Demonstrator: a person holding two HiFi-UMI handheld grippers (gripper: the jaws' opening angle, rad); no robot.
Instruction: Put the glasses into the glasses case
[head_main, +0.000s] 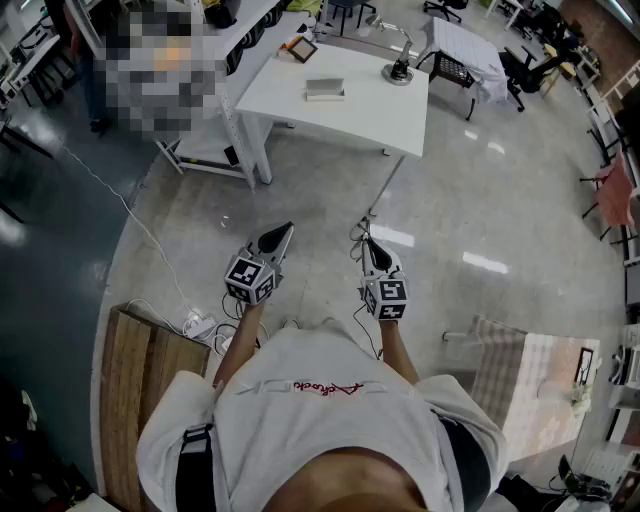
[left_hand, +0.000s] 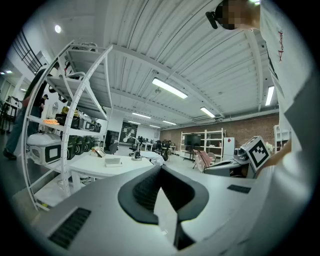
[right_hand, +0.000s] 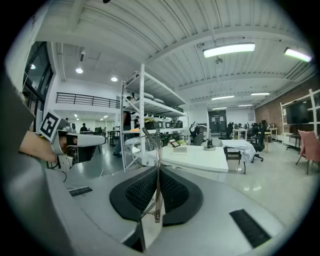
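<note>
right tongs (right_hand: 158, 167): closed down on the glasses (right_hand: 157, 200). The pads pinch a thin metal part of the frame, and wire loops stick out past the tips.
left tongs (left_hand: 161, 169): jaws together, nothing between them. It's free for support work.
glasses: held in the right tongs, up in the air over the floor (head_main: 470, 210), level with the left tongs and well apart from the case.
glasses case (head_main: 325, 89): my read is the flat pale box on the white surface (head_main: 400, 115), left of the desk lamp (head_main: 398, 68). It's too small to tell if the lid is open or shut.
you: standing back from the surface, both tongs out in front, pointing roughly at it and only slightly down.
step: carry phase. Glasses are picked and secured, case not reached, nothing inserted yet.
progress: early to mid; the whole placement is left to do.
next move: close the gap to the surface and bring both tongs over the case. If the lid is down, use the left tongs to lift or pin it before the right goes in.
watch: the grip is on a thin frame part, so the glasses can pivot or slip. Keep the carry smooth and don't squeeze harder.
approach: the shelving rack (right_hand: 145, 115) stands left of the surface, so keep the left tongs clear of it.
</note>
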